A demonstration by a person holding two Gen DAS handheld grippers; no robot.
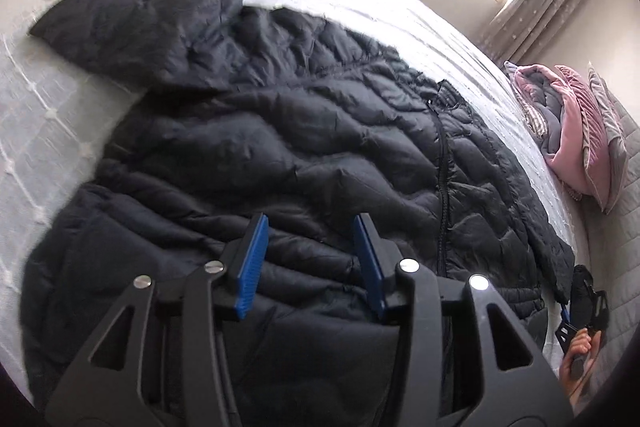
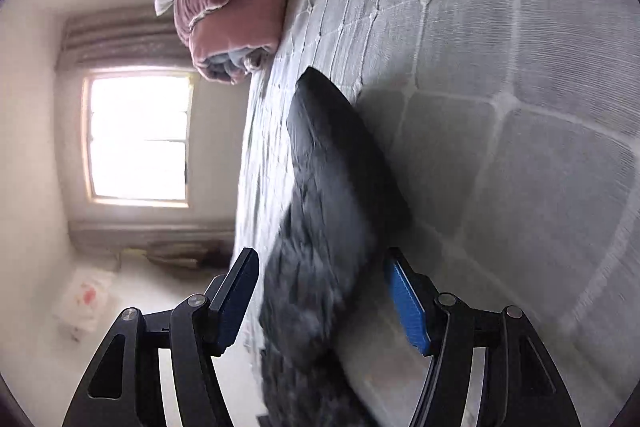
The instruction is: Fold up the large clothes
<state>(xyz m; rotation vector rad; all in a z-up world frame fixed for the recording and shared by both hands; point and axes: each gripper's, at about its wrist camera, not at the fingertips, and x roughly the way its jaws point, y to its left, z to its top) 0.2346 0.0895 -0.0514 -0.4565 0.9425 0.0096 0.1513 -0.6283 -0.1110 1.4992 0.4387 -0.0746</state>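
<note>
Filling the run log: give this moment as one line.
black puffer jacket: spread on bed | left hand-held gripper: open, above jacket | right hand-held gripper: open, straddling sleeve

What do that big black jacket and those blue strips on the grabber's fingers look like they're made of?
The black jacket looks like thin, slightly shiny synthetic shell over puffy filling: stitched quilt lines, soft bulges and fine creases show it. Whether the filling is down, I cannot tell. The blue pads on the left gripper look like matte ribbed rubber or soft plastic, set on hard black plastic fingers.
</note>
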